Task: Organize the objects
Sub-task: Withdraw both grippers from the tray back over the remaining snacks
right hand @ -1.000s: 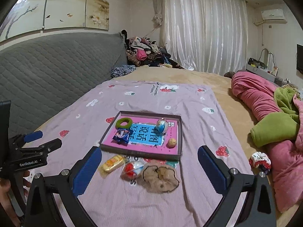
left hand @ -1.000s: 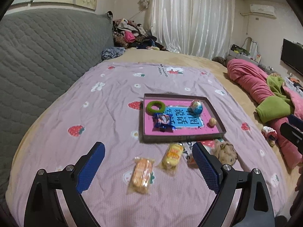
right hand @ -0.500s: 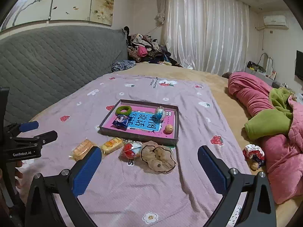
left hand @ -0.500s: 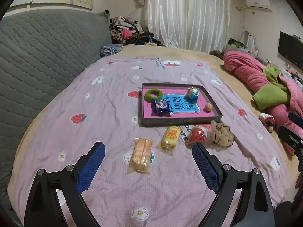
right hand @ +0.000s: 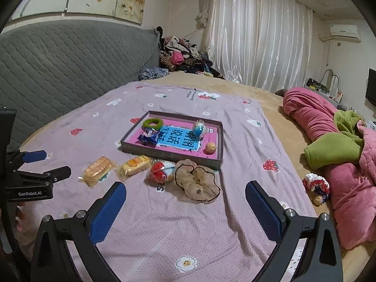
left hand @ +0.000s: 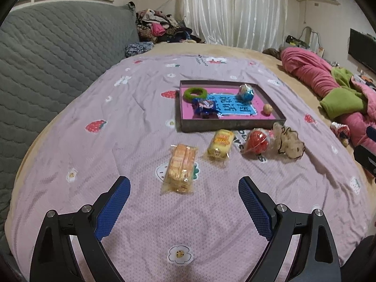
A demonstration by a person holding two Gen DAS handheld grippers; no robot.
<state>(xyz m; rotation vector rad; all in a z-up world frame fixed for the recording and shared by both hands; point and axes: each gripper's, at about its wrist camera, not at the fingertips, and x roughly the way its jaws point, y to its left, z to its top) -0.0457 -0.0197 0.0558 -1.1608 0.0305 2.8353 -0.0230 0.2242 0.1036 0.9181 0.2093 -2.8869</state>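
Ahead of the left gripper (left hand: 184, 196) — jaws spread wide, holding nothing — lies an orange biscuit packet (left hand: 180, 168), just beyond the fingertips. Farther on, in a row before the tray (left hand: 231, 126): a yellow snack packet (left hand: 220, 143), a red-and-white wrapped item (left hand: 256, 140) — possibly a sweet — and a beige scrunchie (left hand: 288, 142). The right gripper (right hand: 185, 201), likewise wide open and empty, faces the scrunchie. Inside the pink-lined tray rest a green ring (left hand: 195, 93), a blue wrapper (left hand: 206, 107), a blue ball (left hand: 246, 93) and a small tan ball (left hand: 267, 108).
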